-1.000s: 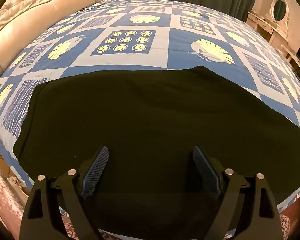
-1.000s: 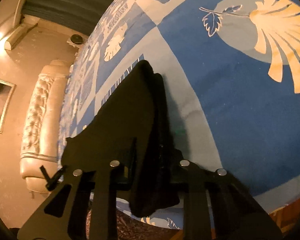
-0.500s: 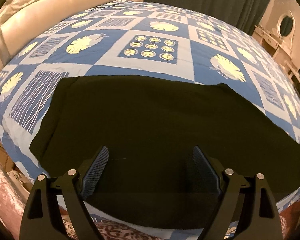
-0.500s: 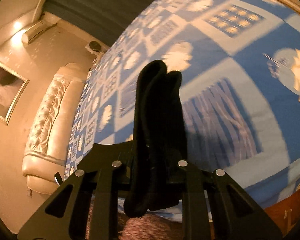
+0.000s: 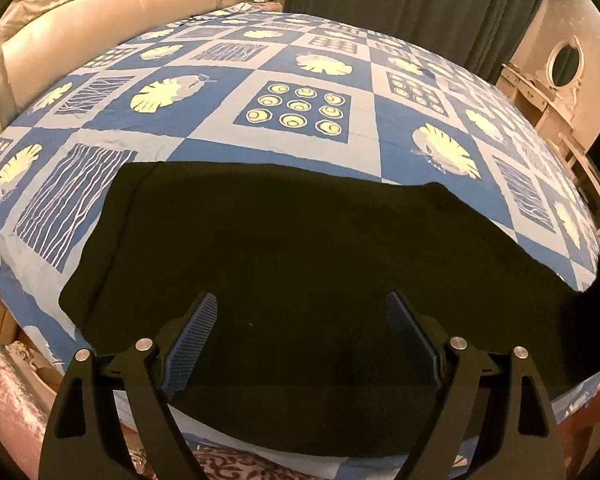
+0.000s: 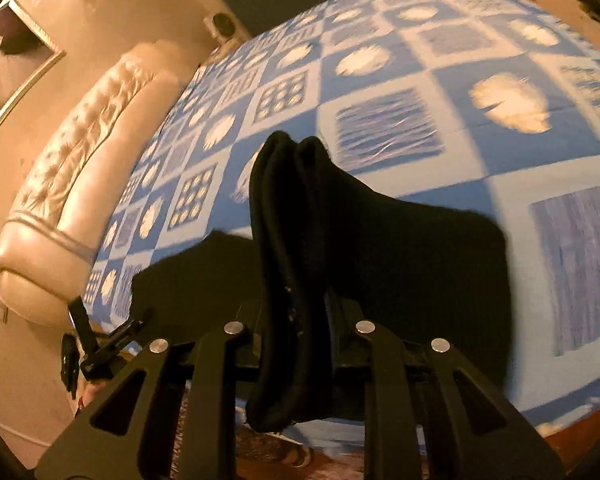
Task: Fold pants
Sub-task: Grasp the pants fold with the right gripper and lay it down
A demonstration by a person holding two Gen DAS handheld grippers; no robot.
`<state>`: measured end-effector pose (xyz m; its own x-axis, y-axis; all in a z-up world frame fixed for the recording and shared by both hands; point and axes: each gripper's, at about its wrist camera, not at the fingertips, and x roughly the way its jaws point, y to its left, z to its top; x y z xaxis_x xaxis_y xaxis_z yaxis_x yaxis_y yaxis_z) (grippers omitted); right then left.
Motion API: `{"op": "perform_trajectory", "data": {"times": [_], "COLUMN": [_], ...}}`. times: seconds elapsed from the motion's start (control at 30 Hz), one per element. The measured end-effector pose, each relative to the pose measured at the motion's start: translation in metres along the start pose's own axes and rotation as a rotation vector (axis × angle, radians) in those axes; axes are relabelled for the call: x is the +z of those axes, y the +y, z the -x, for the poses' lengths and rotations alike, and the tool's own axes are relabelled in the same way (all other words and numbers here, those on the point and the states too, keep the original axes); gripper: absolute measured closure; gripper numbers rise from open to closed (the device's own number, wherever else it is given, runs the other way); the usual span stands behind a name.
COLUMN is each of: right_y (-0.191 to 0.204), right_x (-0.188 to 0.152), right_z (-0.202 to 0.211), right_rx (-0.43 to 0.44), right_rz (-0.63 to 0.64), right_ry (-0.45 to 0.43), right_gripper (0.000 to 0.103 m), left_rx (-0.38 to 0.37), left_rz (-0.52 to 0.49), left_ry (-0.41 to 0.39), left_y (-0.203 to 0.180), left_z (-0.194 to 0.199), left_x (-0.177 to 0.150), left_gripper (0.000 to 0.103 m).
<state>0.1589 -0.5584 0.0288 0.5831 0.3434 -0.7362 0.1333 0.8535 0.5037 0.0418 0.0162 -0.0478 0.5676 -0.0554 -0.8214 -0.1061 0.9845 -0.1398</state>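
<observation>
Black pants (image 5: pixel 284 240) lie flat on bed (image 5: pixel 300 108) w/ blue patterned cover. Left hand-held gripper (image 5: pixel 298 316) hovers over them, fingers spread, holding nothing. Right hand-held gripper (image 6: pixel 296 320) clenched on bunched pants end (image 6: pixel 288 240), lifted off bed.

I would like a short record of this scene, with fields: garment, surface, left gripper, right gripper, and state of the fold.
garment: black pants
surface: bed with blue patterned bedspread
left gripper: open, above the flat part of the pants, holding nothing
right gripper: shut on a bunched end of the pants, lifted off the bed
fold state: not yet completed; one end raised, the rest lies flat
</observation>
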Motion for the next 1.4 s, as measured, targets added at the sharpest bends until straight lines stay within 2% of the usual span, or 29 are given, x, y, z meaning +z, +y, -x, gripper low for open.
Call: {"op": "perform_trajectory", "data": {"times": [0.2,0.43,0.73,1.0,1.2,1.33,1.4], "right_y": [0.04,0.077,0.113,0.117,0.124,0.13,0.134], "right_x": [-0.018,-0.034,-0.049,-0.058,-0.066,-0.072,-0.075], "right_z": [-0.065,-0.117,-0.151,-0.163,-0.167,-0.169,-0.17], "right_rx": [-0.053,-0.115,-0.184,-0.217,-0.217,-0.188,-0.17], "right_rz": [0.06,0.143,0.262,0.294,0.314,0.318,0.32], "right_ry": [0.072,0.13,0.163,0.164,0.165,0.171,0.176], "right_gripper": [0.084,0.084,0.083,0.082,0.071,0.055,0.052], "left_rx": [-0.009,-0.024,-0.025,-0.028,-0.025,-0.023,-0.021], "left_rz": [0.006,0.014,0.033,0.038,0.034,0.034,0.035], "left_ry": [0.0,0.013,0.013,0.02,0.028,0.025,0.023], "left_y": [0.0,-0.001,0.0,0.002,0.002,0.002,0.003], "left_z": [-0.002,-0.004,-0.003,-0.005,-0.008,-0.008,-0.007], "left_x": [0.0,0.001,0.002,0.001,0.001,0.0,0.0], "left_gripper": [0.018,0.018,0.018,0.018,0.018,0.018,0.018]}}
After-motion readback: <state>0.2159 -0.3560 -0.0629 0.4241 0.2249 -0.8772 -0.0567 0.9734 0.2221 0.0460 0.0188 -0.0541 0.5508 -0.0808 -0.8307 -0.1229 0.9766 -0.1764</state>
